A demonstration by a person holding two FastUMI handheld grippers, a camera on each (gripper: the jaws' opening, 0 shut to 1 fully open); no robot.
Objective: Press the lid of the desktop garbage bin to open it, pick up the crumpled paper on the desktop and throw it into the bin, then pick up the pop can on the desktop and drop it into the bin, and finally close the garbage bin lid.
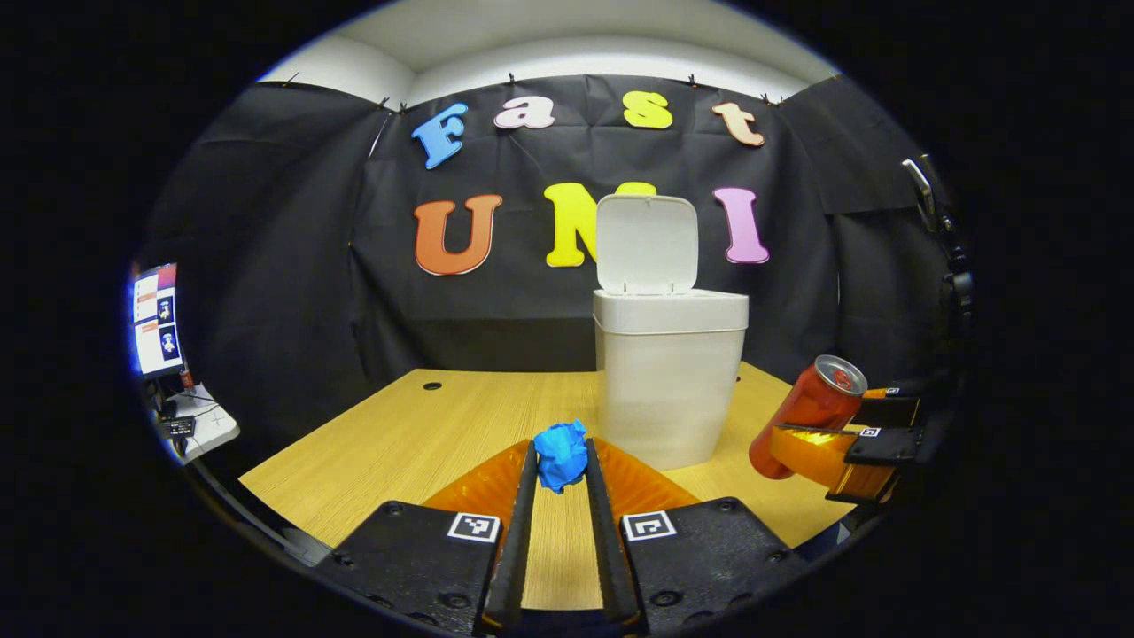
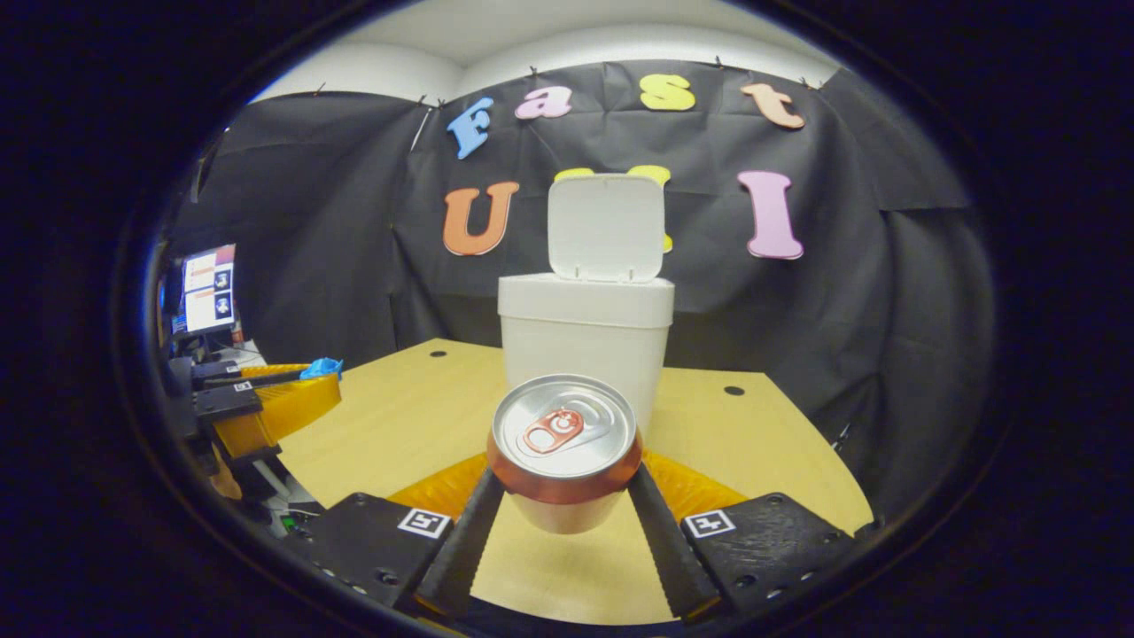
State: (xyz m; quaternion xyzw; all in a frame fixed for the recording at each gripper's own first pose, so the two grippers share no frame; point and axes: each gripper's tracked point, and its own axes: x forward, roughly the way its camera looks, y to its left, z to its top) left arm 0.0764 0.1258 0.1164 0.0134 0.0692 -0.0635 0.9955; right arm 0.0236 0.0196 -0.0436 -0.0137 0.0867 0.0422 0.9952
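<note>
Currently the bin stands with its lid raised. Left gripper, closed on the crumpled paper, sits in front of the bin, slightly to its left. Right gripper clamps the tilted can before the bin.

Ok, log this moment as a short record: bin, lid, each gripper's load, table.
bin: white desktop garbage bin standing on the wooden table
lid: lid raised upright, bin open
left gripper: left gripper shut on blue crumpled paper, in front of the bin
right gripper: right gripper shut on red pop can, tilted, its top toward the camera
paper and can: neither in the bin yet
</note>
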